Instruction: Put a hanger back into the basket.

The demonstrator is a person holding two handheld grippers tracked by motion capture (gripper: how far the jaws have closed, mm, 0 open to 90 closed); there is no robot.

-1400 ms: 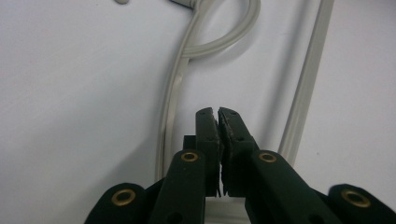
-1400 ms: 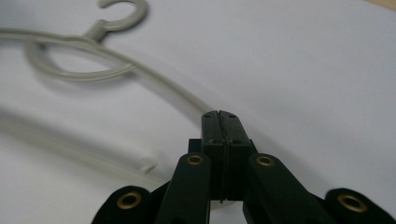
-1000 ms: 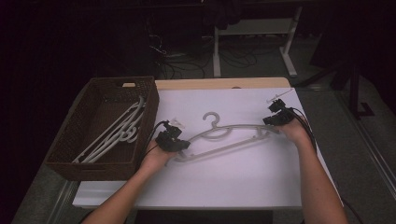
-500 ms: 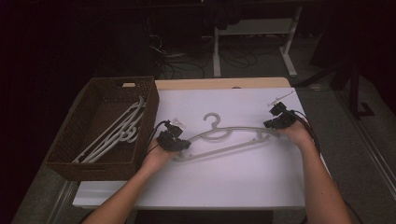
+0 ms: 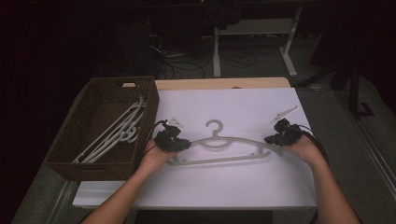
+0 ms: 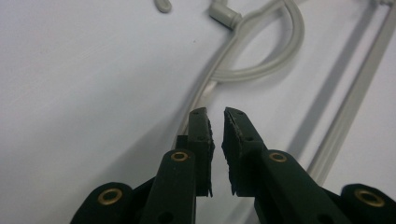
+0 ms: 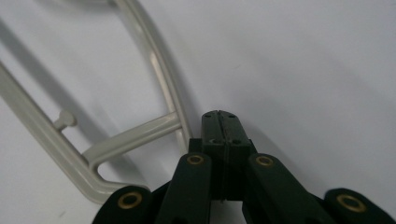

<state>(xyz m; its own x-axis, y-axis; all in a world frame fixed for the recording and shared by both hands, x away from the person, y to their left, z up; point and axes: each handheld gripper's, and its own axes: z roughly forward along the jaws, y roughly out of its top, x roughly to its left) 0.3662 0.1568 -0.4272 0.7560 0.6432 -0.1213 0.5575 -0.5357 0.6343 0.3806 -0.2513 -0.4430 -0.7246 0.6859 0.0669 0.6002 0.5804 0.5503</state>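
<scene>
One basket: brown woven basket (image 5: 70, 154) at the left edge of the tabletop (image 5: 233, 186); its long side runs along that edge
Basket contents: several pale hangers (image 5: 114, 133) lying in a loose diagonal stack, hooks toward the basket's far right corner
Item in hand: one pale grey plastic hanger (image 5: 224, 149) flat on the white tabletop near its middle, hook pointing to the far edge, well apart from the basket
Left gripper (image 6: 217, 126): at the hanger's left end; jaws have just been opening and now stand parted by a narrow gap; nothing between the pads; the hanger's arm passes just beside and under the left jaw tip
Right gripper (image 7: 220, 116): at the hanger's right end; jaws clenched together, empty; the hanger's end corner lies just to the left of the tips, whether touching cannot be told
Change since a second ago: hanger sits lower at its right end, more level across the tabletop; right hand has come nearer the front edge; left hand much where it was
</scene>
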